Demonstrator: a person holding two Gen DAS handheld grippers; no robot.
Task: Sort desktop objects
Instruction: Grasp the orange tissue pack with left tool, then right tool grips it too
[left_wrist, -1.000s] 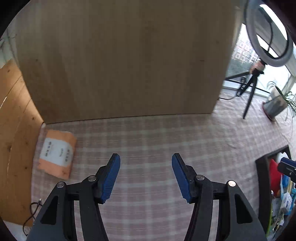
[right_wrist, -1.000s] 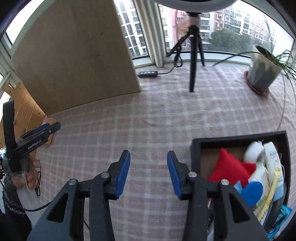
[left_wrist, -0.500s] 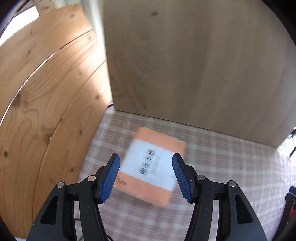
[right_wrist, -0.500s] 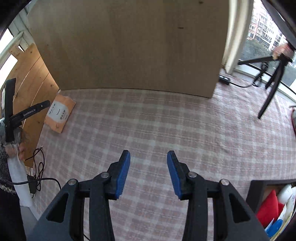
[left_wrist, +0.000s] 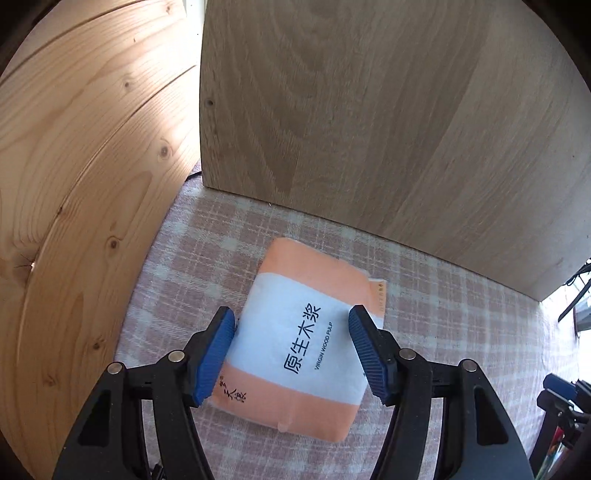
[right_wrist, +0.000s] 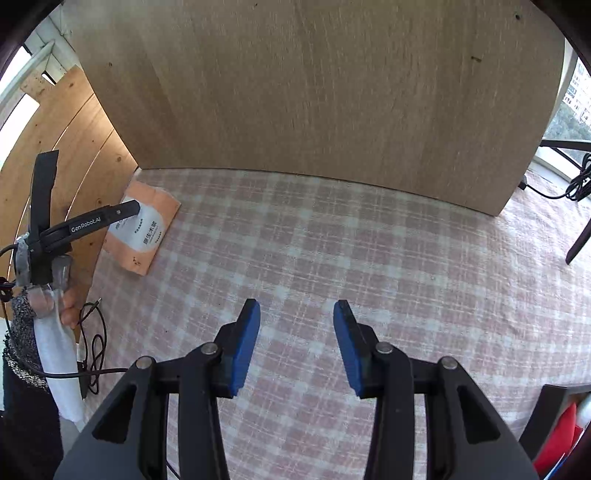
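Left gripper hung over tissue pack, jaws opening, ribbed blue pads flanking pack, not pressing it. Pack: soft flat rectangle, glossy orange wrap with white printed band, lay on pink-and-white checked woven tablecloth in corner where knotty pine planks met smooth pale wood-grain board. Right gripper stood spread and empty above bare cloth, well apart from pack
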